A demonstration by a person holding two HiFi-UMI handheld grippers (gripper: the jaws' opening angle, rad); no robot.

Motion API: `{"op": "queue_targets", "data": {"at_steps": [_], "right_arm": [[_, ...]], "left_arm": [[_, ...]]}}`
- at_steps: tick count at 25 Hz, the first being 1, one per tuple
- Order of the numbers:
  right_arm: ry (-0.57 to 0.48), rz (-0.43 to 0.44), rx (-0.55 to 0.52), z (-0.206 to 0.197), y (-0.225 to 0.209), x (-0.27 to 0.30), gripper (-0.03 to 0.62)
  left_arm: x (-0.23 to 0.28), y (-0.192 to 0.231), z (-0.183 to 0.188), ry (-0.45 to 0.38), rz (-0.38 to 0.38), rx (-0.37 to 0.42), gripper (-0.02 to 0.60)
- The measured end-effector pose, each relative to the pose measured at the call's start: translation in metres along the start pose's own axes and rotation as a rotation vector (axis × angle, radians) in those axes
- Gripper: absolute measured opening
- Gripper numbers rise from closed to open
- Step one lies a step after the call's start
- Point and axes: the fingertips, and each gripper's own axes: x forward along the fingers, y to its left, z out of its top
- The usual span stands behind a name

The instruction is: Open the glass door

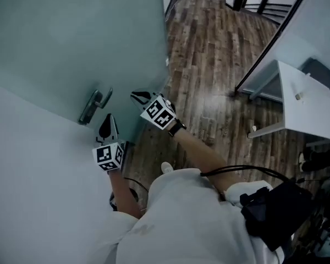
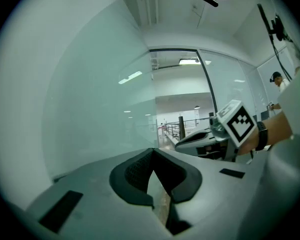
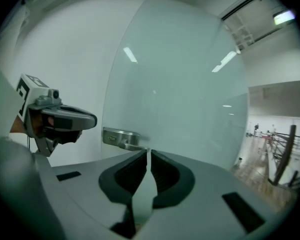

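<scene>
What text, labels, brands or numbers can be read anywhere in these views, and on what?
No readable text in any view.
Left tool, marker cube: square pattern only, no letters.
Right tool, marker cube: the same.
Door handle plate: no legible marking.

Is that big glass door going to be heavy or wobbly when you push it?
Probably heavy: the glass door is one big frosted pane. It should swing stiffly as a single piece rather than bend or wobble. Its smooth face looks slippery, so the metal handle likely gives a better hold than the glass itself.
</scene>
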Motion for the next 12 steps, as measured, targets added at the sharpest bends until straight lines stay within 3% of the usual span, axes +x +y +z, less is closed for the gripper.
{"op": "queue_targets", "data": {"at_steps": [2,7,12], "right_arm": [[-0.003,-0.113,0.083,-0.007,-0.035,-0.059,0.003],[-0.008,-0.460,0.237,-0.025,-0.129,-0.214,0.003],[-0.099,-0.755,0.308,-0.026,-0.180,-0.350,0.003]], "left_arm": [[0.027,-0.036,0.015,-0.023,-0.075,-0.003,0.003],[0.099,-0.169,0.065,-0.095,-0.335,0.025,0.003],[0.134,-0.294,0.102,-0.161,-0.523,0.009,0.003]]}}
